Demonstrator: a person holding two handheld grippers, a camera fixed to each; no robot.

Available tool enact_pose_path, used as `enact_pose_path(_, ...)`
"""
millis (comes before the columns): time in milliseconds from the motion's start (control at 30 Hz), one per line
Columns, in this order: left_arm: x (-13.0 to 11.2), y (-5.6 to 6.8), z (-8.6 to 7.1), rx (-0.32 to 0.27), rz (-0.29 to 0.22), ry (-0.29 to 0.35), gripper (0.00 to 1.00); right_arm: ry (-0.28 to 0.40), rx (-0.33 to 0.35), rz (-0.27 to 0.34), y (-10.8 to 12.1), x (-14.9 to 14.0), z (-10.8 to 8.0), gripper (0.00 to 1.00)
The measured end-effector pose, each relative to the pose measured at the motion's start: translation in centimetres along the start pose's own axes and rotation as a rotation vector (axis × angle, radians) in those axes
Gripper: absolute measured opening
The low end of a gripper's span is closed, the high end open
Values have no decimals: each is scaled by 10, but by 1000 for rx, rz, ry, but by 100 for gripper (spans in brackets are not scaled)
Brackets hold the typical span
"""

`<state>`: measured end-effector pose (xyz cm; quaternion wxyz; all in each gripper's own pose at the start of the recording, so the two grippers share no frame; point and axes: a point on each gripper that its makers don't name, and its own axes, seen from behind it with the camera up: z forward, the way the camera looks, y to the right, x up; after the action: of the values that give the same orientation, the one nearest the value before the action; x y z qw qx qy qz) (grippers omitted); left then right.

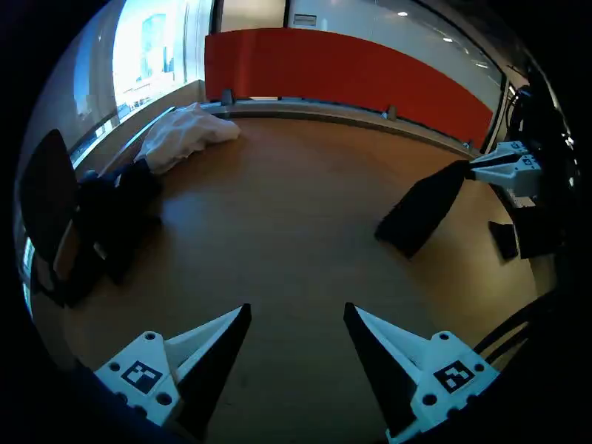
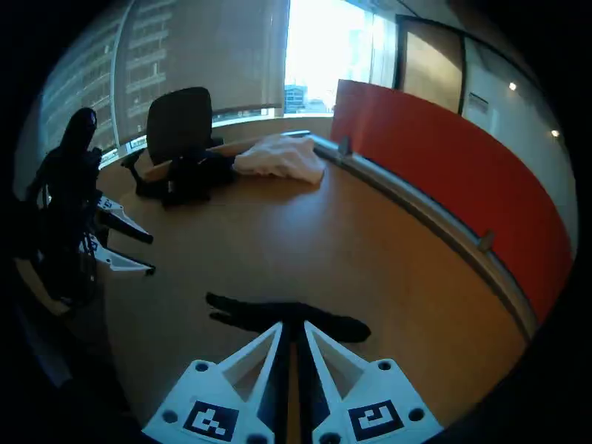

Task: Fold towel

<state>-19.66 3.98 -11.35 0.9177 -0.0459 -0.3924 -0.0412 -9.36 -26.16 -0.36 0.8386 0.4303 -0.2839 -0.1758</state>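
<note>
Above brown wooden table (image 1: 296, 214), holding up limp black cloth towel (image 1: 418, 211) pinched in right gripper (image 2: 293, 325); next, likely catching its corner with spread left gripper (image 1: 296, 325).

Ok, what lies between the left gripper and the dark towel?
Nothing: in the left gripper view, only bare wooden tabletop stretches from the open left gripper to the dark towel, which hangs from the right gripper.

Wooden table (image 1: 296, 222), red partition (image 1: 333, 66), bright window (image 1: 148, 52)
</note>
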Motion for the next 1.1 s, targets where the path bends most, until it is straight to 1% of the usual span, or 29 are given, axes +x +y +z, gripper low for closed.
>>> enact_pose_path(167, 3, 1, 0, -6, -2, 9, 93, 21, -15, -12, 5, 18, -12, 5)
enact_pose_path(367, 6, 5, 1, -17, -2, 16, 93, 28, -25, -5, 10, 22, -23, 5)
enact_pose_path(567, 8, 7, 2, -24, 7, 16, 93, 39, -16, 8, 16, 24, -30, 5)
enact_pose_path(700, 9, 9, 4, -27, 12, 18, 93, 43, -29, 13, 29, 25, -36, 5)
enact_pose_path(867, 12, 13, 6, -35, 18, 18, 93, 47, -52, 29, 47, 22, -50, 5)
enact_pose_path(1100, 15, 18, 10, -42, 39, 14, 93, 33, -101, 60, 78, -1, -75, 5)
